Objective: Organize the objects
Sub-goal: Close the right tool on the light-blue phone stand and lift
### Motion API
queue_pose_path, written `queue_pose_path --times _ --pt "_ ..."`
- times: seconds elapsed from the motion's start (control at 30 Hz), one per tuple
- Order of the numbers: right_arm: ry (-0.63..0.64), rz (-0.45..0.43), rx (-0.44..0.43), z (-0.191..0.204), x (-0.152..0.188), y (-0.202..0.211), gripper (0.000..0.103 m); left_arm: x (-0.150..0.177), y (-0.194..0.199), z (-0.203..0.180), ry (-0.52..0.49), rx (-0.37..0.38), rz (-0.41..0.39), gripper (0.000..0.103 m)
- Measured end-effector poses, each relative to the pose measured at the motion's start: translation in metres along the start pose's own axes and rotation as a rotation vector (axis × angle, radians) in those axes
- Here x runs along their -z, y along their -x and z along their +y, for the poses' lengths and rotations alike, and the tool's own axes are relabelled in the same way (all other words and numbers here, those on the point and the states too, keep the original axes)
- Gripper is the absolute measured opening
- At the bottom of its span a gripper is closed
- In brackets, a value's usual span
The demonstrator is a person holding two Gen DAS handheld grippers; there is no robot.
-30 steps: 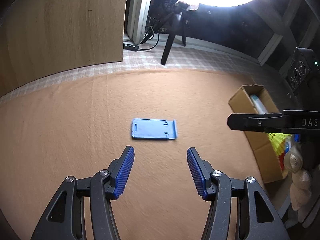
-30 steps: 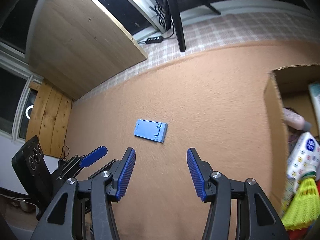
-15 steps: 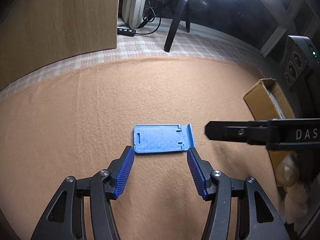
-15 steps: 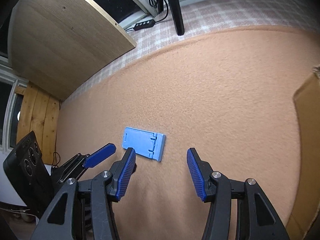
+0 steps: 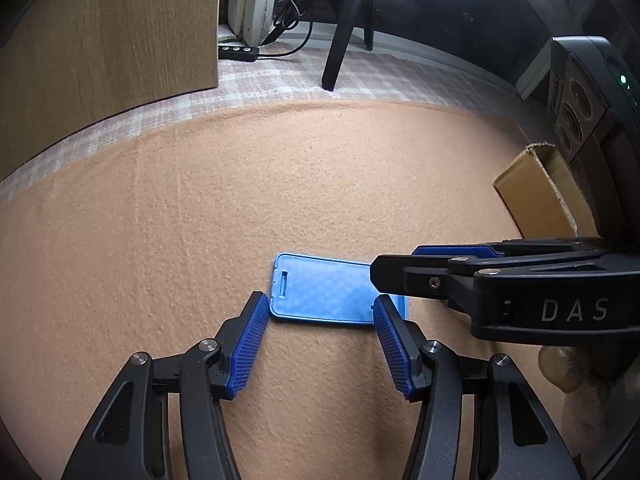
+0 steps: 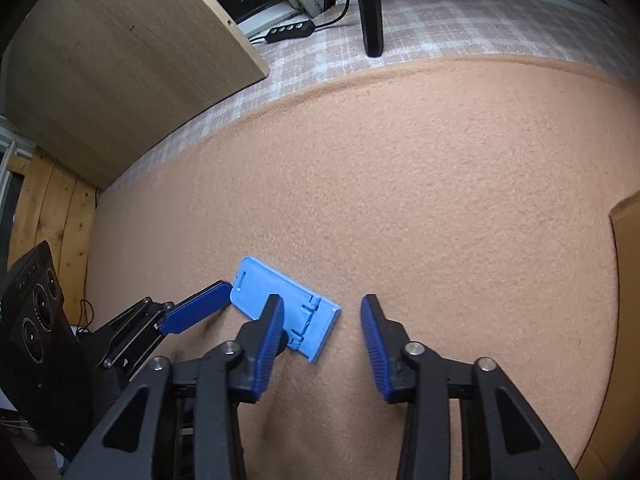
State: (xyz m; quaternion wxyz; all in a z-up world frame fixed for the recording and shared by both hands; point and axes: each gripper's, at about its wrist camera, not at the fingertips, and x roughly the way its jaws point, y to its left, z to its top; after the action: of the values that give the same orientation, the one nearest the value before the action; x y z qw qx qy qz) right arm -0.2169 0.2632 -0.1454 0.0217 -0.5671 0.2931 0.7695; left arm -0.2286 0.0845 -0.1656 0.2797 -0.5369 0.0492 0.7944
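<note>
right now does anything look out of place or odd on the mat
Only the blue phone stand: it lies folded flat, alone on the orange mat, while the cardboard box sits off at the mat's edge. No damage or spill shows.

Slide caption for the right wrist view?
Right tool closing over the flat blue stand's end; left tool at the other.

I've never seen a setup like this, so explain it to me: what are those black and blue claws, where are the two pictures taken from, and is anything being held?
They are hand-held tongs, one per hand, each with a camera looking along its blue fingers.

Left view: the left tongs stand open at the near edge of a flat blue plastic stand on the orange felt mat; the right tongs reach in from the side.

Right view: the right tongs are closing around the stand's end, not gripping yet.

Nothing is held. A cardboard box sits at the mat's right edge.
</note>
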Motion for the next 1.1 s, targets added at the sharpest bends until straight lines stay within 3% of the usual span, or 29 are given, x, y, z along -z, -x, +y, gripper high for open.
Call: queue_pose_path --times 0.1,0.57,0.83,1.1 --pt "0.003 0.012 -0.005 0.0 0.001 -0.002 0.026 0.001 -0.001 -0.002 -0.02 -0.001 0.003 0.058" --pt "-0.027 -0.016 0.013 -0.002 0.0 0.004 0.025 0.007 0.007 -0.011 -0.025 0.027 -0.006 0.058" --pt "-0.039 -0.056 0.011 -0.009 -0.001 0.029 0.025 -0.007 0.026 -0.027 -0.031 0.045 -0.055 0.058" --pt "-0.078 -0.117 0.028 -0.034 -0.002 0.068 0.025 -0.026 0.036 -0.07 -0.086 0.058 -0.091 0.058"
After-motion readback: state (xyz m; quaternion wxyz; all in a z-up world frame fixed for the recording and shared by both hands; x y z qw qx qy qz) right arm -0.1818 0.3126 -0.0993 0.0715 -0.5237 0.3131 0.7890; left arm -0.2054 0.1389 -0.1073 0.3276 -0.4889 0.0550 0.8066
